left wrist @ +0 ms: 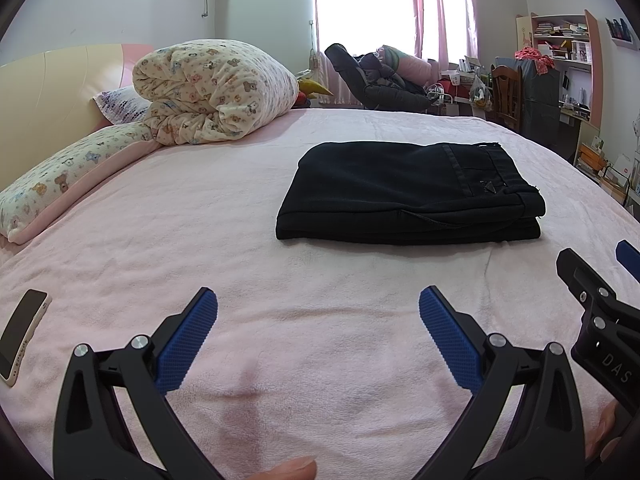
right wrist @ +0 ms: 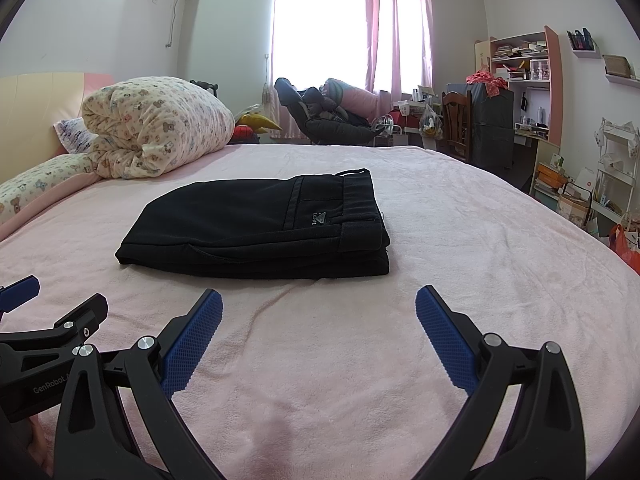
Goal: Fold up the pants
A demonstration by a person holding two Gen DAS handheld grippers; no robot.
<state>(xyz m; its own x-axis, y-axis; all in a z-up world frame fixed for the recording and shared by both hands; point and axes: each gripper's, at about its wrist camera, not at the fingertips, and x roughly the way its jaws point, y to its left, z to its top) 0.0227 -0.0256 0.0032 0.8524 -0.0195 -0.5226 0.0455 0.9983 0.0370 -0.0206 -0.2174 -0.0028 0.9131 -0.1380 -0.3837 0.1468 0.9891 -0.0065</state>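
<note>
1. Phone [left wrist: 22, 334]: lies flat on the pink bed [left wrist: 200, 240] at the far left, well apart from everything else.
2. Rolled quilt [left wrist: 212, 92]: sits at the headboard end, upper left.
3. Left claw [left wrist: 318, 320]: spread wide, holding nothing, hovering over bare sheet.
4. Black pants [right wrist: 260, 228]: folded into a compact stack, resting mid-bed ahead of both claws, touching neither.
5. Right claw [right wrist: 319, 316]: spread wide, empty, just beside the left claw.

Pants [right wrist: 256, 224] matt black cloth; bed sheet [right wrist: 320, 360] fuzzy pink fleece; tongs' pads [right wrist: 192, 344] knurled blue rubber.
</note>
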